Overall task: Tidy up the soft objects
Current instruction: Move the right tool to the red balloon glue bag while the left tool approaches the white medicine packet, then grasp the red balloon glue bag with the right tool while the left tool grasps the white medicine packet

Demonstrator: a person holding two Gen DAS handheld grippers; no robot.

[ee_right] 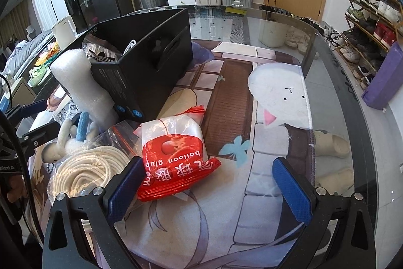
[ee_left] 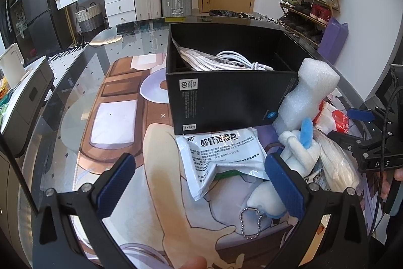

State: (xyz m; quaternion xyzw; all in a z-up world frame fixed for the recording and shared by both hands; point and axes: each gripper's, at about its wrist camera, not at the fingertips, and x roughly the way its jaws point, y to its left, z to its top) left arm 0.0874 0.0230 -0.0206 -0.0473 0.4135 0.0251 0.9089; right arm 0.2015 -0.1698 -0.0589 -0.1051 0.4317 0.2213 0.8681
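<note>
Left gripper (ee_left: 199, 183): jaws wide open, nothing held. It hovers low over the printed mat (ee_left: 121, 117), with the medicine sachet (ee_left: 216, 155) lying between and just beyond its fingers. Its right pad (ee_left: 284, 183) sits just beside the white-and-blue plush keychain (ee_left: 297, 143) — can't tell if it's touching. The plush's ball chain (ee_left: 249, 221) trails toward the camera.

Right gripper (ee_right: 209, 188): also spread wide, empty. The red balloon glue pack (ee_right: 173, 155) lies just past its left pad (ee_right: 123, 188), off-centre in the gap. Looks like the likely next grab, but the gripper would need to shift left to straddle it.

Further out: the bagged coil of white rope (ee_right: 85, 173) sits left of the red pack, beside the plush. The white foam roll (ee_right: 78, 82) stands tilted, leaning against the corner of the black box (ee_right: 141, 62).

The box is the obvious collection bin — open top, already holding a white cable (ee_left: 241, 59) and a clear packet (ee_left: 199, 57). The soft items are heaped at its near corner, so each transfer is short.

Judgement: sorting is early; foam, plush, rope, sachet and glue pack are all still out on the table.

Risks: the foam roll could topple if the box gets nudged, and the slick plastic bags may slip in a pinch.
</note>
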